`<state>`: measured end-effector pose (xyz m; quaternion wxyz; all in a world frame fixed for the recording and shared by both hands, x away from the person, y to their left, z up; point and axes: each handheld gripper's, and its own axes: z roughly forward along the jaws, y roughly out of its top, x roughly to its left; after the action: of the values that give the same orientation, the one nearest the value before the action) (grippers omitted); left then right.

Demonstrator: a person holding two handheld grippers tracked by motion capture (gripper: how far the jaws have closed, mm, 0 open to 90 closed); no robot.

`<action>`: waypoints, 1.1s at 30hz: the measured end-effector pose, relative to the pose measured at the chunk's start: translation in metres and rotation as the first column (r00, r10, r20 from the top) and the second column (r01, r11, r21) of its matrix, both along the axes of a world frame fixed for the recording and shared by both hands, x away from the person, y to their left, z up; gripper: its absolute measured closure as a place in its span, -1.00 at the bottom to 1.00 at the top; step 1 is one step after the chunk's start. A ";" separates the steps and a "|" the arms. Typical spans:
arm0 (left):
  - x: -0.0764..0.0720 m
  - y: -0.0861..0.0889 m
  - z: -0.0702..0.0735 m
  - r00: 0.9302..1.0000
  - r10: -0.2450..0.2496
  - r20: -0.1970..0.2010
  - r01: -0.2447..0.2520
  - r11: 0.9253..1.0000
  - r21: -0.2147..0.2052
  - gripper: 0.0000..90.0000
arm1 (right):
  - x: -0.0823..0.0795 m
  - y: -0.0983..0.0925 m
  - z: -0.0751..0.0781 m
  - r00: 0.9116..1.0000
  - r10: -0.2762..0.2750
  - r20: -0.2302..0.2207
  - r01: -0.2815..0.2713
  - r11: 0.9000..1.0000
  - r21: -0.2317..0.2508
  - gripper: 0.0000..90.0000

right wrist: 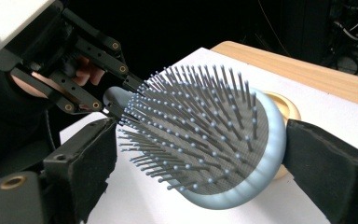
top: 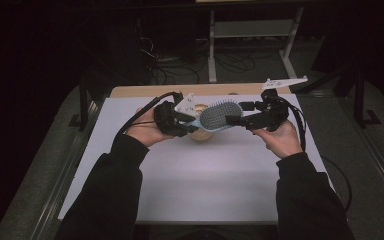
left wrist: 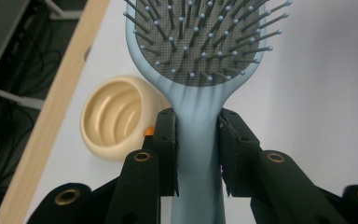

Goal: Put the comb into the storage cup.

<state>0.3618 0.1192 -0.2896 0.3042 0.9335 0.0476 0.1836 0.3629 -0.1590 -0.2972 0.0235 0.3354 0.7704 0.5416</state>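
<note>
Pale blue plastic forms the oval paddle hairbrush (top: pixel 219 118), whose grey cushion is set with ball-tipped bristles, and the brush is held clear above the white-topped counter (top: pixel 200 180) between the two hands. Its narrow handle is clamped by the left claw (left wrist: pixel 198 140): in the left gripper view the two black jaws are seen pressed flat against either side of the handle just below the head. The right claw (right wrist: pixel 200 154) is spread wide about the head. In the right gripper view one jaw is seen at the bristle side and the other beside the rim of the blue shell, but whether either pad touches cannot be told.

The long axis of the brush is laid roughly left to right across the counter, handle toward the left hand (top: pixel 147 131), head toward the right hand (top: pixel 280 137). The head thus lies directly between the right jaws, so that any transfer would be judged to depend on those jaws being closed across its width before the handle is released.

A shallow, ribbed, cream-coloured round bowl (left wrist: pixel 114 116) is set on the counter beneath the brush, near the wooden far edge (top: pixel 145 91).
</note>
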 end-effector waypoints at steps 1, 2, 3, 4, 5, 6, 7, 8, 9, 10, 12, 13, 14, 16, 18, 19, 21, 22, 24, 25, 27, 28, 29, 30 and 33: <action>-0.001 -0.002 0.000 1.000 -0.003 0.011 0.003 1.000 -0.002 0.56 | 0.001 -0.001 0.000 1.000 0.000 -0.009 0.000 1.000 0.000 -0.72; -0.001 -0.003 0.000 1.000 -0.007 0.012 0.007 1.000 -0.003 0.56 | 0.001 -0.002 -0.001 1.000 0.001 -0.018 -0.001 1.000 -0.003 -0.71; -0.001 -0.005 -0.001 1.000 -0.010 0.011 0.010 1.000 -0.005 0.56 | 0.002 -0.003 -0.001 1.000 0.001 -0.025 -0.002 1.000 -0.006 -0.71; -0.002 -0.006 -0.001 1.000 -0.012 0.014 0.012 1.000 -0.004 0.56 | 0.002 -0.003 -0.001 1.000 0.002 -0.029 -0.003 1.000 -0.007 -0.69; -0.002 -0.007 -0.001 1.000 -0.015 0.015 0.015 1.000 -0.003 0.56 | 0.002 -0.003 -0.001 0.999 0.002 -0.035 -0.003 1.000 -0.008 -0.65; -0.002 -0.008 -0.001 1.000 -0.017 0.019 0.018 1.000 -0.006 0.56 | 0.003 -0.003 -0.001 0.999 -0.002 -0.042 0.001 1.000 -0.014 -0.60; -0.002 -0.009 -0.001 1.000 -0.019 0.024 0.019 1.000 -0.007 0.56 | 0.003 -0.004 -0.002 0.999 -0.004 -0.049 0.004 1.000 -0.017 -0.56; -0.003 -0.010 -0.001 1.000 -0.018 0.026 0.018 1.000 -0.007 0.56 | 0.004 -0.004 -0.002 0.998 -0.005 -0.063 0.004 1.000 -0.018 -0.54; -0.003 -0.010 -0.002 0.999 -0.016 0.028 0.016 1.000 -0.005 0.56 | 0.005 -0.004 -0.003 0.997 -0.004 -0.073 0.003 1.000 -0.014 -0.54; -0.003 -0.010 -0.002 0.999 -0.016 0.035 0.016 1.000 -0.006 0.56 | 0.005 -0.004 -0.003 0.997 -0.006 -0.080 0.005 1.000 -0.015 -0.52; -0.004 -0.011 -0.004 0.999 -0.017 0.045 0.017 1.000 -0.012 0.56 | 0.006 -0.005 -0.004 0.996 -0.008 -0.093 0.007 1.000 -0.010 -0.49; -0.005 -0.010 -0.004 0.999 -0.014 0.052 0.015 1.000 -0.016 0.56 | 0.006 -0.006 -0.004 0.995 -0.008 -0.101 0.008 1.000 -0.002 -0.47; -0.005 -0.010 -0.004 0.999 -0.012 0.052 0.013 1.000 -0.020 0.56 | 0.007 -0.006 -0.004 0.994 -0.006 -0.112 0.007 1.000 0.006 -0.45; -0.006 -0.011 -0.005 0.997 -0.010 0.073 0.012 1.000 -0.021 0.56 | 0.009 -0.007 -0.004 0.990 0.000 -0.142 0.004 1.000 0.022 -0.41; -0.006 -0.010 -0.006 0.997 -0.008 0.078 0.010 1.000 -0.028 0.56 | 0.012 -0.008 -0.005 0.985 0.005 -0.171 0.001 0.999 0.035 -0.37; -0.006 -0.010 -0.007 0.997 -0.009 0.079 0.011 0.999 -0.030 0.56 | 0.013 -0.009 -0.005 0.983 0.008 -0.186 0.001 0.999 0.045 -0.35; -0.006 -0.009 -0.008 0.997 -0.009 0.082 0.011 0.999 -0.034 0.56 | 0.015 -0.010 -0.005 0.978 0.012 -0.210 0.002 0.998 0.065 -0.27; -0.006 -0.009 -0.009 0.997 -0.010 0.081 0.013 0.999 -0.036 0.56 | 0.016 -0.011 -0.005 0.974 0.011 -0.225 0.005 0.997 0.074 -0.22; -0.006 -0.009 -0.010 0.996 -0.008 0.086 0.012 0.999 -0.045 0.56 | 0.017 -0.013 -0.005 0.970 0.011 -0.244 0.010 0.996 0.085 -0.16; -0.006 -0.009 -0.011 0.996 -0.008 0.089 0.013 0.999 -0.046 0.56 | 0.017 -0.013 -0.004 0.969 0.011 -0.247 0.011 0.996 0.089 -0.11; -0.006 -0.009 -0.013 0.996 -0.008 0.093 0.014 0.998 -0.060 0.56 | 0.016 -0.014 -0.002 0.969 0.011 -0.249 0.014 0.995 0.100 -0.02; -0.006 -0.008 -0.013 0.996 -0.008 0.094 0.014 0.998 -0.061 0.56 | 0.016 -0.015 -0.001 0.967 0.008 -0.255 0.020 0.994 0.108 0.03; -0.006 -0.009 -0.013 0.995 -0.008 0.103 0.014 0.998 -0.059 0.56 | 0.015 -0.015 0.000 0.965 0.009 -0.262 0.022 0.993 0.114 0.09; -0.006 -0.009 -0.014 0.994 -0.007 0.105 0.013 0.998 -0.061 0.57 | 0.014 -0.016 0.003 0.966 0.015 -0.258 0.016 0.993 0.118 0.14; -0.007 -0.008 -0.013 0.994 -0.007 0.109 0.016 0.996 -0.084 0.57 | 0.012 -0.014 0.011 0.970 0.024 -0.241 0.003 0.994 0.111 0.22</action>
<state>0.3546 0.1110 -0.3028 0.3465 0.9088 0.0335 0.2300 0.3746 -0.1735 -0.2859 -0.0919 0.3958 0.7380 0.5387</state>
